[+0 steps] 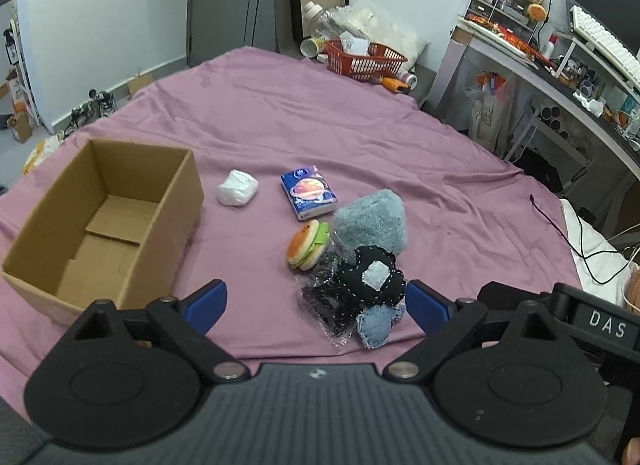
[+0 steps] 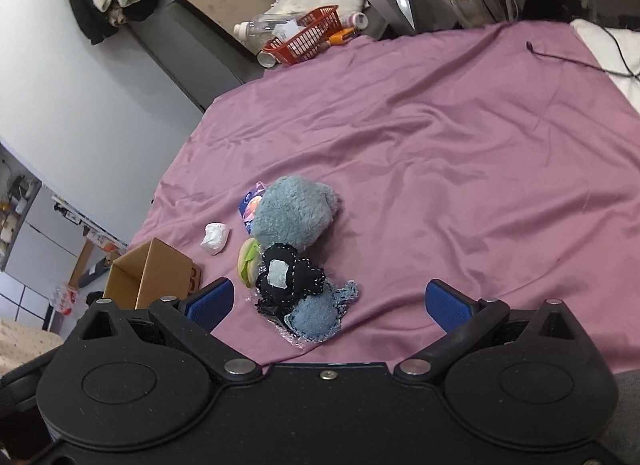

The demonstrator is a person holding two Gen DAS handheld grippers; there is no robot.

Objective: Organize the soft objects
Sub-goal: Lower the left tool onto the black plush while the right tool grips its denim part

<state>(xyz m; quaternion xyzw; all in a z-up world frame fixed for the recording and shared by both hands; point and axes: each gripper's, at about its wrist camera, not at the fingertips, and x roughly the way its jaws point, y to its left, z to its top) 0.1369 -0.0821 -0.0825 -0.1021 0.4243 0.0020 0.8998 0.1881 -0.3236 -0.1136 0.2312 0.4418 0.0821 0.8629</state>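
Observation:
An open, empty cardboard box [image 1: 108, 221] sits on the purple sheet at the left; it also shows in the right wrist view [image 2: 154, 273]. To its right lie a white soft lump [image 1: 237, 188], a blue tissue pack [image 1: 308, 193], a burger plush [image 1: 308, 245], a fluffy grey-blue plush [image 1: 370, 221] and a black stitched plush [image 1: 372, 275] on a blue piece in clear wrap [image 1: 374, 325]. My left gripper [image 1: 316, 303] is open and empty, just before the black plush. My right gripper [image 2: 330, 305] is open and empty, near the same pile [image 2: 286, 273].
A red basket [image 1: 364, 59] with bottles and bags stands at the far edge of the bed. A cluttered desk [image 1: 560, 65] is at the right. A black cable [image 1: 560, 225] lies on the bed's right side.

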